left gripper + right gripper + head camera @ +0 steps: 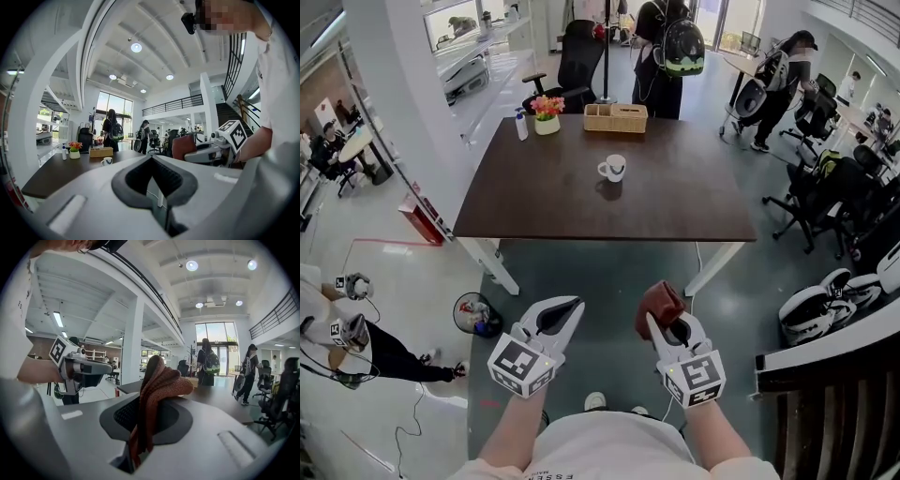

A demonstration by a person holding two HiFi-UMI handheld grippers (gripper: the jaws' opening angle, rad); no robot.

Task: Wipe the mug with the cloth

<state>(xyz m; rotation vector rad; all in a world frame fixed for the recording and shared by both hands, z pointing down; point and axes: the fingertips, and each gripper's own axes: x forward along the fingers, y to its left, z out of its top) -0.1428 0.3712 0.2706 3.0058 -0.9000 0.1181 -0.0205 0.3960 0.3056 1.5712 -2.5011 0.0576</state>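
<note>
A white mug (613, 168) with a dark mark stands near the middle of the dark brown table (694, 202); it shows small in the left gripper view, mug (107, 161). My right gripper (664, 322) is shut on a reddish-brown cloth (658, 307), which bulges out of the jaws, cloth (157, 385). My left gripper (562, 314) is shut with nothing in it, its tips (151, 158) pressed together. Both grippers hang side by side over the floor, well short of the table's near edge.
At the table's far edge stand a wicker box (616, 117), a flower pot (547, 114) and a spray bottle (521, 125). People stand behind the table. Office chairs (811, 202) crowd the right. A small bin (475, 314) sits on the floor at left.
</note>
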